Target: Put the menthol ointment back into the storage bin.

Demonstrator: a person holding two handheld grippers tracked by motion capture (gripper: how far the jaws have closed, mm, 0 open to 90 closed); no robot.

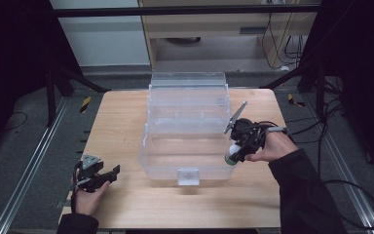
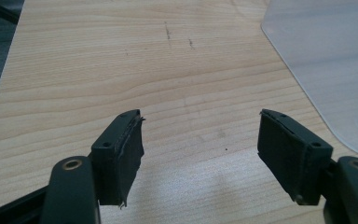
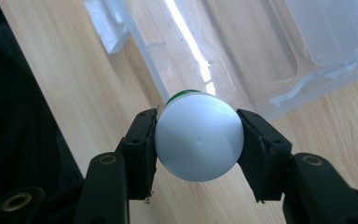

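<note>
A clear plastic storage box [image 1: 187, 129] stands open in the middle of the wooden table [image 1: 121, 126], its lid tipped back. My right gripper [image 1: 234, 155] hangs at the box's right front corner, shut on a small white bottle with a green band [image 1: 232, 157]. In the right gripper view the bottle's round white bottom [image 3: 198, 136] is pressed between both pads, above the box's rim [image 3: 135, 46]. My left gripper [image 1: 108, 174] rests low at the table's front left, open, with nothing between its fingers [image 2: 121, 154], only bare wood; the clear box's corner [image 2: 335, 60] lies to its right.
The box has a small latch tab [image 1: 188, 175] on its front wall. Dark metal frame legs [image 1: 53, 83] stand beside the table's far corners, and cables [image 1: 341, 146] trail on the floor at the right. Bare wood lies left of the box and along the front edge.
</note>
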